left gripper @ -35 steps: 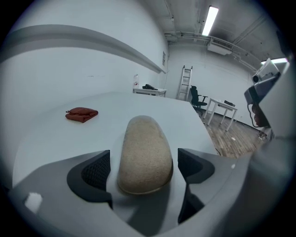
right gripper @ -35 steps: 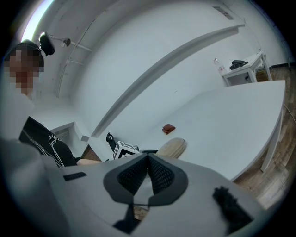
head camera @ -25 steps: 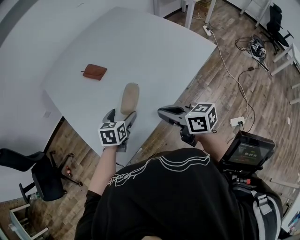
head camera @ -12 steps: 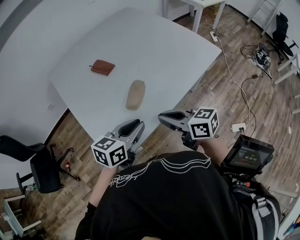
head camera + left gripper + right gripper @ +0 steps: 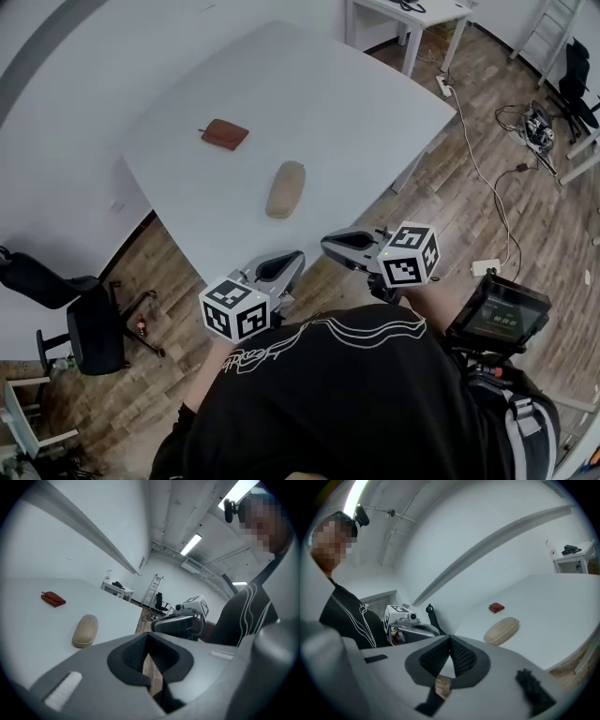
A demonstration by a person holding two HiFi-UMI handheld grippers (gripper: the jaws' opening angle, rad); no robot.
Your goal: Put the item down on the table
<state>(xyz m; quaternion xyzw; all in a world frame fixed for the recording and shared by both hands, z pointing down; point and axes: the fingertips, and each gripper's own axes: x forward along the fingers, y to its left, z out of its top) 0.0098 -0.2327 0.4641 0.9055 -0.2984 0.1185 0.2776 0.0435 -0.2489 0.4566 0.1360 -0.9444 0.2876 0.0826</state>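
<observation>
**Q:** Any legible txt?
**A:** No readable words. There are 2 marker cubes, 1 per gripper: left cube (image 5: 234,310) and right cube (image 5: 409,255), b/w square patterns only. The small screen (image 5: 497,314) at the person's right side shows figures too small to read.

**Q:** Qty on table?
**A:** 2 items on the white table (image 5: 356,103): 1 beige case (image 5: 285,189) and 1 brown pouch (image 5: 225,134). The case lies flat near the table's near edge. The pouch sits further in, well apart from it.

**Q:** Containers?
**A:** Case closed, contents can't be told. Same for the pouch.

**Q:** Jaws status?
**A:** Left gripper (image 5: 284,264): jaws fully together, nothing between. Right gripper (image 5: 330,246): jaws together, pads meeting at the tips, nothing between. Both are held off the table over the wood floor (image 5: 441,206), close to the person's torso, apart from the case.

**Q:** Misc. qty?
**A:** 1 black office chair (image 5: 86,328) left of the table, and 1 second white table (image 5: 412,17) beyond it.
</observation>
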